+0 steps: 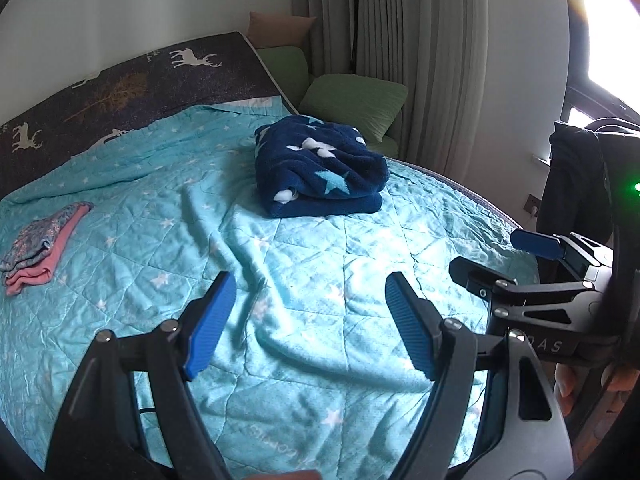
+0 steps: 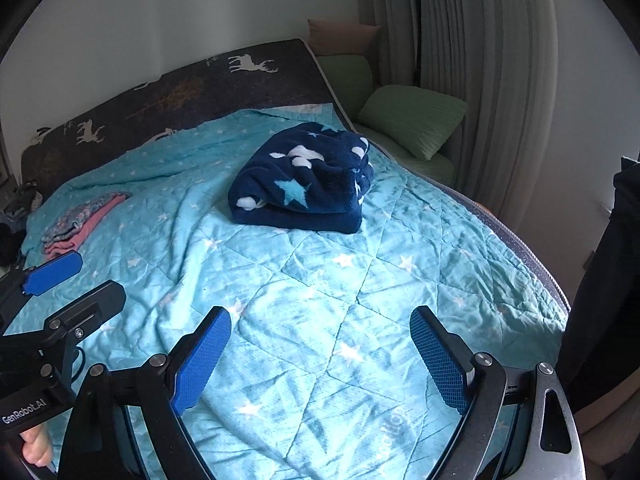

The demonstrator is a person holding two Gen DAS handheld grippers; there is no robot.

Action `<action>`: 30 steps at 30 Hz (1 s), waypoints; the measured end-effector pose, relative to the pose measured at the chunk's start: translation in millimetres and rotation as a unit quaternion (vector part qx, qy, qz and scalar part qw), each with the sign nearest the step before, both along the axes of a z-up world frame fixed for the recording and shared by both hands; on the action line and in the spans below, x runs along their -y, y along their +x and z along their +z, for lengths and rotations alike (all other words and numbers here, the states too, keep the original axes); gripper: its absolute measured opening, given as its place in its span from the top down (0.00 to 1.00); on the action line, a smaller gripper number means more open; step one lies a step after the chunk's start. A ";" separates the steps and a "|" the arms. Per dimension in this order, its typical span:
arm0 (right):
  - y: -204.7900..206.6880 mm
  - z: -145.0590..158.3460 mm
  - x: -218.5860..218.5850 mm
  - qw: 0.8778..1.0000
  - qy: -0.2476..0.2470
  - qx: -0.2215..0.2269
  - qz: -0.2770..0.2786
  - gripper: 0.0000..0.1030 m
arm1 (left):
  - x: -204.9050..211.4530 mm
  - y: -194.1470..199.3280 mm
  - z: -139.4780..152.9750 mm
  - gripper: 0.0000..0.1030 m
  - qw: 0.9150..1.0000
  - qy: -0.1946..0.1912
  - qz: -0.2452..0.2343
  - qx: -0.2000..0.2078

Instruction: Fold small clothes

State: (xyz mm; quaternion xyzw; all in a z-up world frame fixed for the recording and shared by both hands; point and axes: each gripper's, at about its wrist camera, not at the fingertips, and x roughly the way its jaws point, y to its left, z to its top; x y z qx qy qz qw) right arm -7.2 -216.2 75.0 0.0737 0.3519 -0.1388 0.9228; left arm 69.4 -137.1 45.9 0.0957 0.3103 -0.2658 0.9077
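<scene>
Left gripper (image 1: 308, 324) and right gripper (image 2: 320, 360) gaping wide, empty, above crumpled turquoise star-print quilt (image 1: 280, 272); folded pink-and-floral clothes pile (image 1: 36, 248) well apart.

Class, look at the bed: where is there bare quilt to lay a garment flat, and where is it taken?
Free: the near quilt between the pink pile and the navy blanket, and right of the blanket. Taken: the far middle under the blanket, the left edge under the pile.

Your dark clutter (image 2: 18, 204) at the bed's left edge is too small to identify, and the black hanging cloth (image 2: 604, 280) is cut by the right border
</scene>
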 end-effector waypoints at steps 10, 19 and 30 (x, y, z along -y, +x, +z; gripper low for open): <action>5.8 -2.9 -7.1 1.000 -0.004 -0.003 0.007 0.10 | -2.1 0.2 -0.6 0.25 1.000 0.005 0.002 0.000; 3.6 -3.6 -4.7 1.000 0.000 -0.003 0.003 0.10 | 0.9 -1.5 -2.6 0.25 1.000 0.010 0.001 -0.004; -0.5 -4.1 -3.0 1.000 0.003 -0.004 0.001 0.10 | 4.9 -8.1 -3.8 0.25 1.000 0.018 -0.001 -0.001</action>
